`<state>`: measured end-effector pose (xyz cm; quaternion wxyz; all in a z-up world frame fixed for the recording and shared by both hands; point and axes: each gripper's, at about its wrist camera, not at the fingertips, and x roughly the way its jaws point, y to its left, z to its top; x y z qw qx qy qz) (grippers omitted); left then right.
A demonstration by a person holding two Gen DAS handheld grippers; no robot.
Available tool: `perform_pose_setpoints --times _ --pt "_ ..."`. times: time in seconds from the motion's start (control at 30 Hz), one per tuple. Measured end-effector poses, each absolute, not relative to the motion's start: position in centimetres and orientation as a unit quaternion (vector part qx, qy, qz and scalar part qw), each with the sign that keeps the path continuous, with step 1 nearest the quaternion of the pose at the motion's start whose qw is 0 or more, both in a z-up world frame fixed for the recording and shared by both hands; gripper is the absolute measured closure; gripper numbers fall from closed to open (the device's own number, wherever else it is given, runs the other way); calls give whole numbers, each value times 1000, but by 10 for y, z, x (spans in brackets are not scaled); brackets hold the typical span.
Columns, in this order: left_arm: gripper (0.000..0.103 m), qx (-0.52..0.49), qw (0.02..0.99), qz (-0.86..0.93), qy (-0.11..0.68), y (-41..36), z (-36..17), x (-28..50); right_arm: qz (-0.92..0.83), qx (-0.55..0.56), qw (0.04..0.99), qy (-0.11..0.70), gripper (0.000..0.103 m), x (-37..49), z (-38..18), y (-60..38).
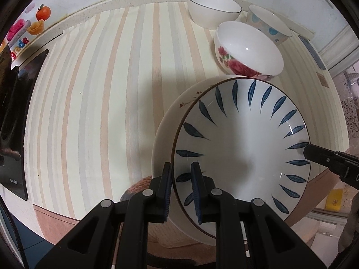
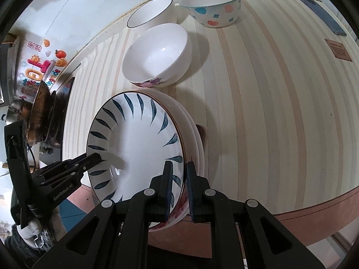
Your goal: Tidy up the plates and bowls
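Observation:
A blue-leaf plate (image 1: 244, 143) (image 2: 139, 148) lies on top of a cream plate (image 1: 170, 121) (image 2: 193, 132) near the front edge of the striped counter. My left gripper (image 1: 182, 187) is shut on the blue-leaf plate's near-left rim. At the opposite rim my right gripper (image 2: 178, 183) is shut on the same plate; it shows in the left wrist view as right gripper (image 1: 314, 154), and the left gripper (image 2: 94, 159) shows in the right wrist view. Behind stand a rose bowl (image 1: 246, 51) (image 2: 157, 53), a black-rimmed white bowl (image 1: 213, 6) (image 2: 150, 11) and a spotted bowl (image 1: 267, 24) (image 2: 213, 6).
A dark stove with a pan (image 2: 42, 116) and a black cooktop (image 1: 15, 121) flank the counter's left. A phone (image 2: 320, 15) and a brown label (image 2: 340, 50) lie at the right. The striped mat (image 1: 101, 100) is bare on the left; the counter's front edge (image 2: 314, 210) runs close below.

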<state>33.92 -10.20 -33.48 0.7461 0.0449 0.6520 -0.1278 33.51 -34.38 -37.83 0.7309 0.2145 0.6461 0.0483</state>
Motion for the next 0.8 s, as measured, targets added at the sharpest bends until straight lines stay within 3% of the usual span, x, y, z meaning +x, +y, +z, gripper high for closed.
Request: perform_pose_setpoints --times 0.8 --pt "87 25 748 -79 658 -99 -337 328 68 243 709 659 86 334 -390 -349"
